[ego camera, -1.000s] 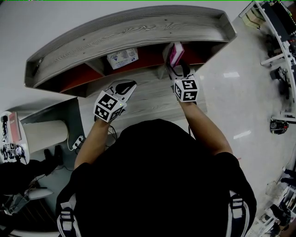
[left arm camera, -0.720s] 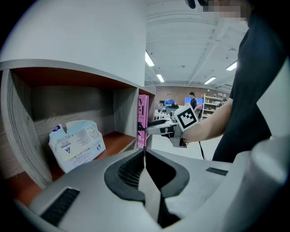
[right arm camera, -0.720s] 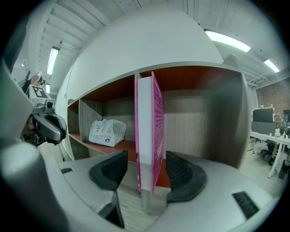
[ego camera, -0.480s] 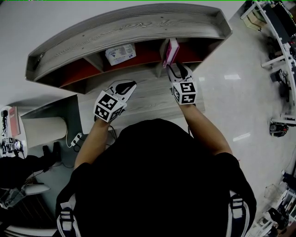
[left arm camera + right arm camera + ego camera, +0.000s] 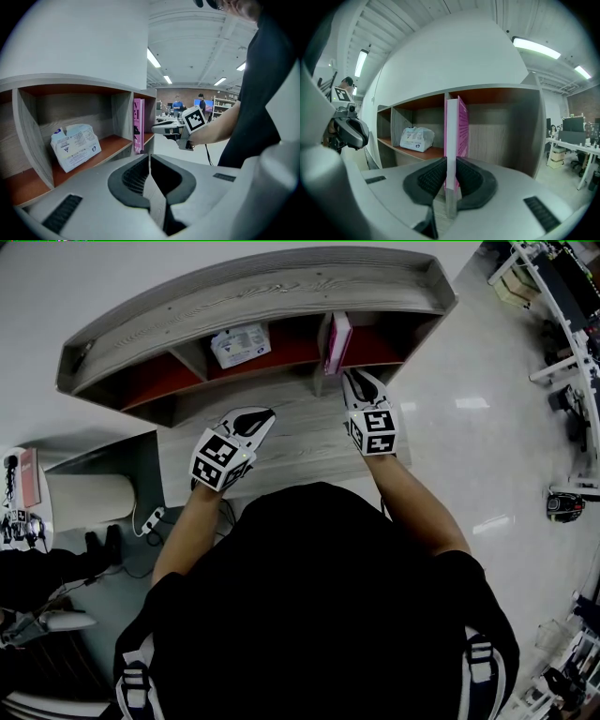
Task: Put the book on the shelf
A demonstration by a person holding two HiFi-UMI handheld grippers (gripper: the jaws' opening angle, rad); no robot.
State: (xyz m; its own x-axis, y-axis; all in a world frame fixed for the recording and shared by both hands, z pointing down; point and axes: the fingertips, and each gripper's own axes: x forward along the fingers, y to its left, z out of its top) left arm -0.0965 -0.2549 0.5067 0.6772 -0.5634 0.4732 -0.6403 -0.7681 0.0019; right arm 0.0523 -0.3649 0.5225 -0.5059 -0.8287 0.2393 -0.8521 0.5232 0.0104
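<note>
Wrapping up, I'd say: book [image 5: 337, 343] stood upright in the shelf [image 5: 253, 296], upper middle. Right claw [image 5: 356, 379] had just been closing to a narrow slit, empty; left claw [image 5: 262, 414] pinched closed. Next: back away without bumping it.

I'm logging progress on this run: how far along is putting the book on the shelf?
Done: the pink book stands upright in the right-hand compartment of the shelf. In hand: nothing. The right gripper sits just in front of the book; its jaws have just been closing, with nothing between them. The left gripper is shut and empty. Left: only drawing the grippers away, it seems.
</note>
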